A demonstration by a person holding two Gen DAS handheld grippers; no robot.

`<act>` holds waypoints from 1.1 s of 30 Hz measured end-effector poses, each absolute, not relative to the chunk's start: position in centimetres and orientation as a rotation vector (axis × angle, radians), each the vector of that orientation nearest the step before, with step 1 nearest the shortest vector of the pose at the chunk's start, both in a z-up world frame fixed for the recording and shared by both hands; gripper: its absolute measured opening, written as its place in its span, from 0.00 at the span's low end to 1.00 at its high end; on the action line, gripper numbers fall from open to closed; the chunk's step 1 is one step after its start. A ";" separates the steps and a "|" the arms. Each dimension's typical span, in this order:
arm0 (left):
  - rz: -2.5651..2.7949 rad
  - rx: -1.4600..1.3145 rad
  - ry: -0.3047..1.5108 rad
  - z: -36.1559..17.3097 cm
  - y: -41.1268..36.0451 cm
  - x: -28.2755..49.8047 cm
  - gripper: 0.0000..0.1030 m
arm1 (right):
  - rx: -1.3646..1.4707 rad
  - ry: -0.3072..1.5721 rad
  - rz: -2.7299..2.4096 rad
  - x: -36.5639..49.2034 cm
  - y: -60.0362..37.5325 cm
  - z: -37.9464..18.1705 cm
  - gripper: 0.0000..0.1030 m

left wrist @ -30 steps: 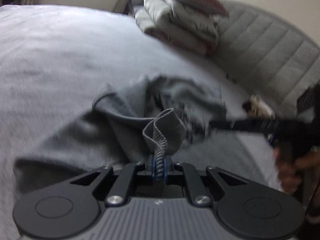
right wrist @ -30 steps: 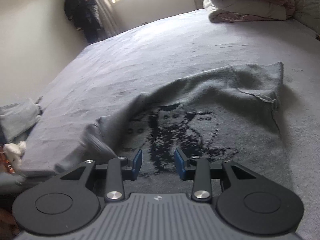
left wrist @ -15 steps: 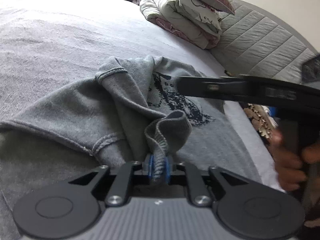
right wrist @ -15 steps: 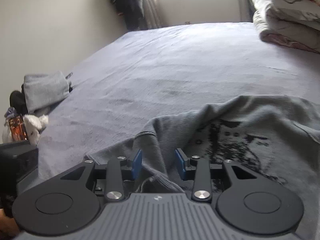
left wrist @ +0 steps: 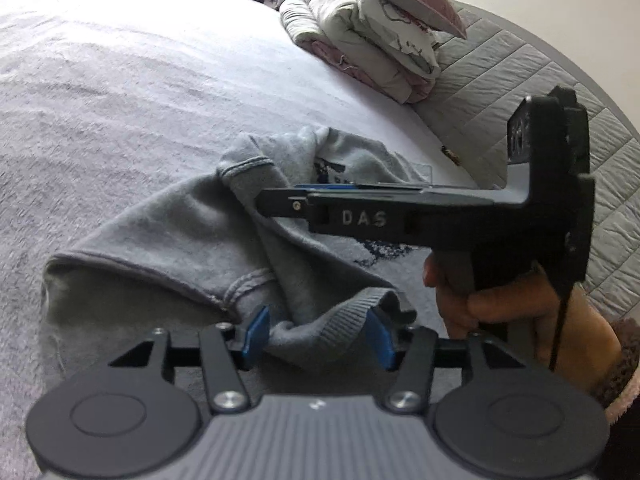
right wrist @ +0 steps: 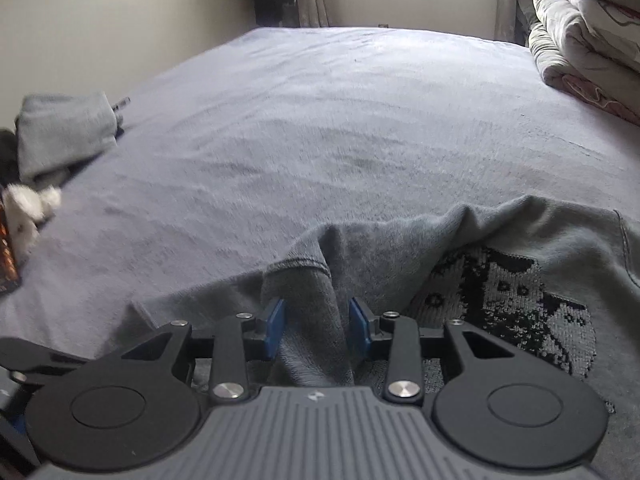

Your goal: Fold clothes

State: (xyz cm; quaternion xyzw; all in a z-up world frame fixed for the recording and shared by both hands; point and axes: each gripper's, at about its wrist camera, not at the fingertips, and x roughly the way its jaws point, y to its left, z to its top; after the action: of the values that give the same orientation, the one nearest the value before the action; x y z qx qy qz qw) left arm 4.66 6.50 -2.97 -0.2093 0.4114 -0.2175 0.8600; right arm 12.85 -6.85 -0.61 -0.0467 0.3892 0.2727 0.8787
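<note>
Lying bunched on the bed (right wrist: pixel 320 120), the grey sweatshirt (left wrist: pixel 168 240) spread ahead of both tongs, its printed front (right wrist: pixel 508 304) face up and off to the right of the right gripper (right wrist: pixel 316 324). A ribbed cuff (left wrist: pixel 340 320) sat between the blue pads of the left gripper (left wrist: pixel 316 336), but those pads stood wide apart and did not appear to press the cloth, so nothing was clamped there. The right gripper had a raised fold of sleeve (right wrist: pixel 316 304) standing between its pads; the pads were parted about the fold's width, close to or brushing it, and not pinched shut.

From the left wrist view, the right gripper reached across from the right, its fingers pointing left over the garment just beyond the left one, with the person's hand (left wrist: pixel 500 300) on its handle. The sleeve ran roughly away from the left gripper, and crosswise to the right gripper in that view. Both grippers were on the cloth; the left sat at the cuff end, the right further up the sleeve.

The garment was neither flat nor squarely folded. Whether it was being gathered or laid out could not be settled.

Beyond lay a stacked duvet (left wrist: pixel 372 40), and off the right gripper's left, a folded grey garment (right wrist: pixel 64 132).
</note>
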 end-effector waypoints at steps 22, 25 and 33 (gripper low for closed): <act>-0.442 -0.446 0.787 -1.5 4.7 4.8 0.57 | 0.082 0.914 0.376 7.9 -17.3 -1.1 0.06; -0.425 -0.441 0.804 -2.0 4.7 5.1 0.57 | 0.086 0.947 0.382 7.8 -17.8 -2.5 0.07; -0.389 -0.454 0.850 -3.4 4.7 6.0 0.57 | 0.140 0.876 0.421 8.2 -18.9 -0.5 0.27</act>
State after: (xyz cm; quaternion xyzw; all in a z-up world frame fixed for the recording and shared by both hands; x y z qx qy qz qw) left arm 5.97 4.71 -3.39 -0.2168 0.4063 -0.1857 0.8680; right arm 8.20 -18.95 -0.50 0.0674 0.4208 0.2021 0.8818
